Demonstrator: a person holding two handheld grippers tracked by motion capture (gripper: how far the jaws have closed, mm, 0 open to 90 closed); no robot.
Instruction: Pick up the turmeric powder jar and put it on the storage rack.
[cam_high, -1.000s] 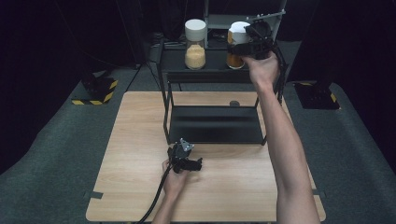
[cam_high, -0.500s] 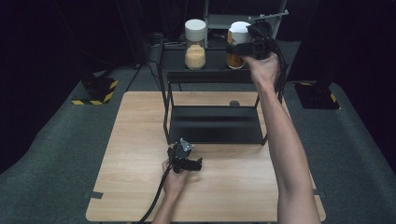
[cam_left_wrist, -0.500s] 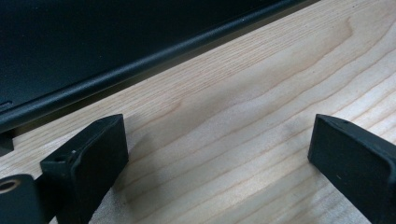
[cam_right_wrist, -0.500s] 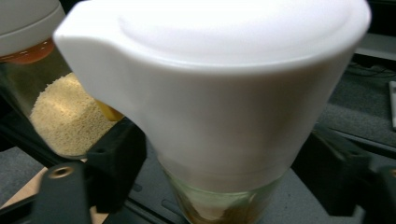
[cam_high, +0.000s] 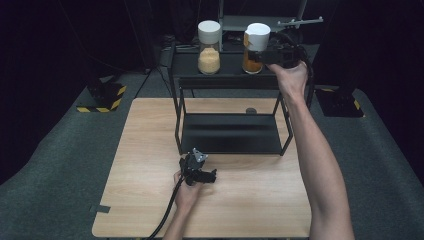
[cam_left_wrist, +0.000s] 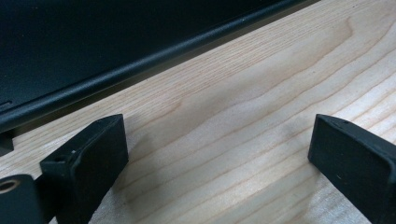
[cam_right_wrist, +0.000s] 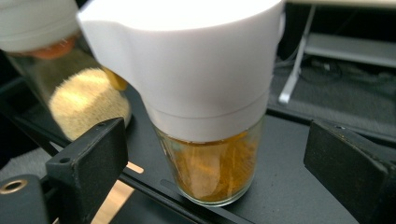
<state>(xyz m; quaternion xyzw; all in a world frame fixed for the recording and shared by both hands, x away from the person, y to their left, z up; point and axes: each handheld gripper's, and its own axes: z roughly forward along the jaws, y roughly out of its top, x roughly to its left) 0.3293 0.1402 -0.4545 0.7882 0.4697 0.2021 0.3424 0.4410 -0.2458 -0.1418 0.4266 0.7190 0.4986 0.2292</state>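
Releasing: right gripper (cam_high: 260, 56) jaws have just been opening; in the right gripper view the amber jar (cam_right_wrist: 212, 121) stands between them with a clear gap on both sides, pads off the glass.
Change: a second ago the same gripper sat clamped against that jar on the top shelf; now the jar stands alone and upright.
Meaning: I read the placing step as done; the jar looks set down, and the likely next move is pulling the hand back without clipping the white lid (cam_high: 258, 35).
Jar location: top shelf (cam_high: 227, 67) of the black rack, right side, near the second jar but apart from it.
Second jar: pale grainy filling, white cap, on the same shelf to the left (cam_high: 209, 47).
Left gripper: parked on the wooden table (cam_high: 145, 150) just in front of the rack's lower shelf (cam_high: 230, 135), same spot as before (cam_high: 212, 176); jaws spread wide, bare wood between them, holding nothing.
Count, jars: two, both on the top shelf.
Count, shelves: two, lower one bare.
Count, grippers: two, both spread and free of any load.
Count, other: one small dark disc (cam_high: 251, 111) on the table behind the rack; can't tell what it is.
Risk: lid overhangs the glass, so a sideways exit could tip it.
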